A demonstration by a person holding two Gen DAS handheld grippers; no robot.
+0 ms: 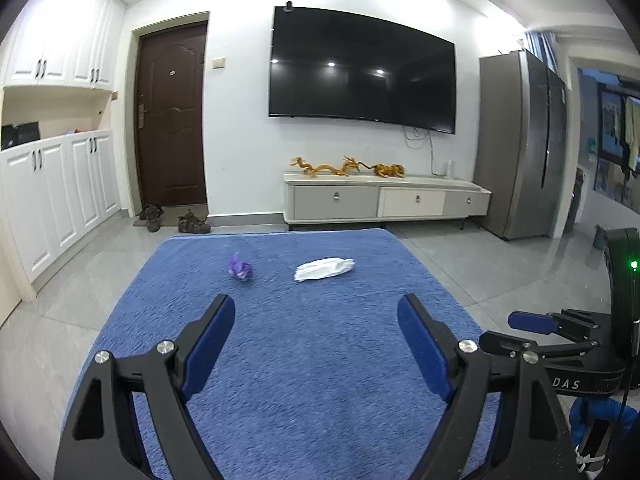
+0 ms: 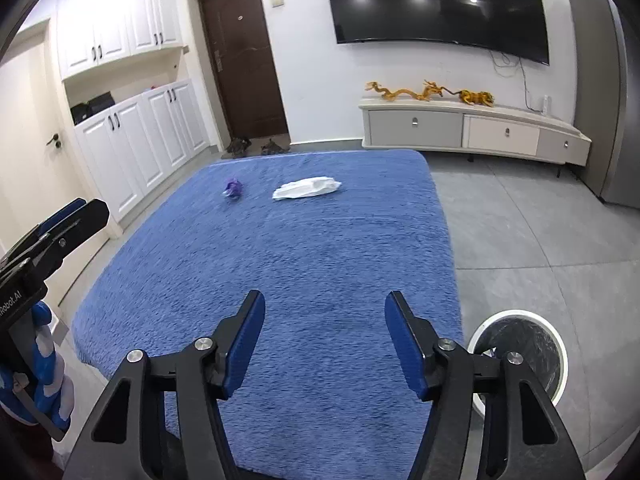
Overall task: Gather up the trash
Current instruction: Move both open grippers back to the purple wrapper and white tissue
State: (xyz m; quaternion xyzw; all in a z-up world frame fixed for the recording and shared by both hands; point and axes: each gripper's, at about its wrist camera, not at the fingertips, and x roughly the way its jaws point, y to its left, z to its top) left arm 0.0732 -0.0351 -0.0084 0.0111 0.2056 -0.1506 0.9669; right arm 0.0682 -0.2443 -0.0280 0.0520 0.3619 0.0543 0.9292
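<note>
A crumpled purple scrap [image 1: 240,267] and a crumpled white tissue [image 1: 324,269] lie on the far part of a blue rug [image 1: 304,360]. They also show in the right wrist view, the purple scrap [image 2: 233,188] left of the white tissue [image 2: 307,188]. My left gripper [image 1: 316,312] is open and empty above the rug, well short of both. My right gripper [image 2: 325,308] is open and empty above the rug's near part. A white round trash bin [image 2: 520,360] with a dark liner stands on the floor beside the rug's right edge, just right of the right gripper.
A TV cabinet [image 1: 384,200] with golden dragon figures stands against the far wall under a wall TV. A grey fridge [image 1: 520,144] is at the right. White cupboards [image 1: 60,192] line the left wall. Shoes [image 1: 192,222] lie by the brown door.
</note>
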